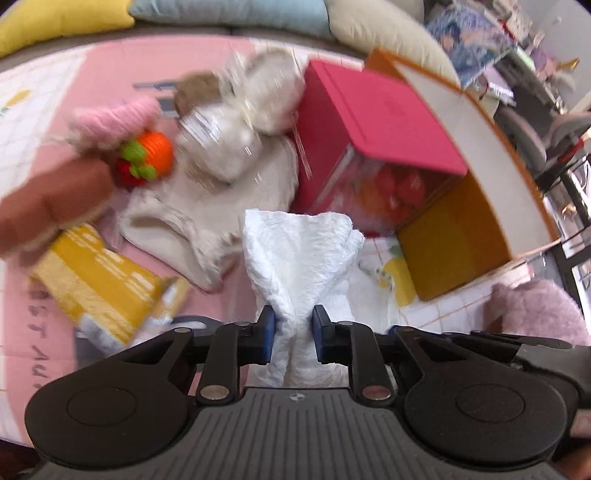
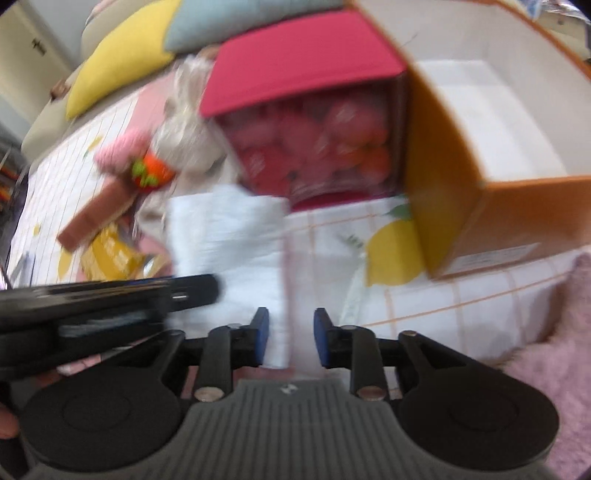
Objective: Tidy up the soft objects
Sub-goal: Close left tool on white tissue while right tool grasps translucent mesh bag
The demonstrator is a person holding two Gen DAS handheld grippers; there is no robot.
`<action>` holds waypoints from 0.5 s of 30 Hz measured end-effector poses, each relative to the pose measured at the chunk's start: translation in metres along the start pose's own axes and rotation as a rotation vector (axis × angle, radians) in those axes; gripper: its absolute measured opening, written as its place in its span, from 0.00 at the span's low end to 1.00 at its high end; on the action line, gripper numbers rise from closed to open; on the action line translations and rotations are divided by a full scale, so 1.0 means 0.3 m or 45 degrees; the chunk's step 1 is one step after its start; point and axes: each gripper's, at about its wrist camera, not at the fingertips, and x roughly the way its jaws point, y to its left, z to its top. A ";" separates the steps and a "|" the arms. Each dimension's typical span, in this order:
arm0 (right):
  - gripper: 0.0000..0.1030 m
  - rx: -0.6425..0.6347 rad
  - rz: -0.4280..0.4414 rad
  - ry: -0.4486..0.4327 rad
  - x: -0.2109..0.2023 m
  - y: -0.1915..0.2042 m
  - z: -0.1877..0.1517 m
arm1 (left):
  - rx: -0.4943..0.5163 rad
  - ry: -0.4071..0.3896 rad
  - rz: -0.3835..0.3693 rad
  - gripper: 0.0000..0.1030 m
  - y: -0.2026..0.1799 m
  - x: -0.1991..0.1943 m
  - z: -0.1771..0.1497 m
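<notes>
My left gripper [image 1: 294, 321] is shut on a crumpled white cloth [image 1: 299, 254] and holds it above the mat. The same cloth [image 2: 229, 236] shows blurred in the right wrist view, with the left gripper's black body [image 2: 110, 295] beside it. My right gripper [image 2: 291, 325] is open and empty, its jaws apart just beside the cloth's edge. An open orange cardboard box [image 1: 461, 206] [image 2: 480, 147] with a white inside lies ahead on the right. A pile of soft toys lies to the left: a cream plush [image 1: 236, 122], a pink knitted toy [image 1: 110, 118] and an orange knitted fruit [image 1: 155, 151].
A pink-lidded clear box [image 1: 373, 122] [image 2: 306, 110] holds red and orange items next to the orange box. A yellow packet [image 1: 99, 284] and a brown block [image 1: 55, 206] lie at left. Cushions [image 1: 221, 14] line the back. A pink fluffy item [image 1: 539, 306] sits at right.
</notes>
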 end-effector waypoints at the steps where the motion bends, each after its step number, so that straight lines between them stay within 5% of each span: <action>1: 0.31 0.005 -0.007 -0.019 -0.010 -0.002 0.001 | -0.012 -0.025 -0.005 0.22 0.015 -0.028 0.002; 3: 0.41 -0.005 -0.009 -0.040 -0.017 0.002 0.002 | -0.036 -0.074 0.007 0.22 0.050 -0.095 0.008; 8: 0.86 -0.153 -0.020 -0.039 0.012 0.067 0.011 | -0.029 -0.120 0.158 0.23 0.090 -0.168 0.024; 15: 0.94 -0.544 0.023 0.014 0.094 0.191 0.009 | -0.045 -0.091 0.178 0.23 0.121 -0.153 -0.010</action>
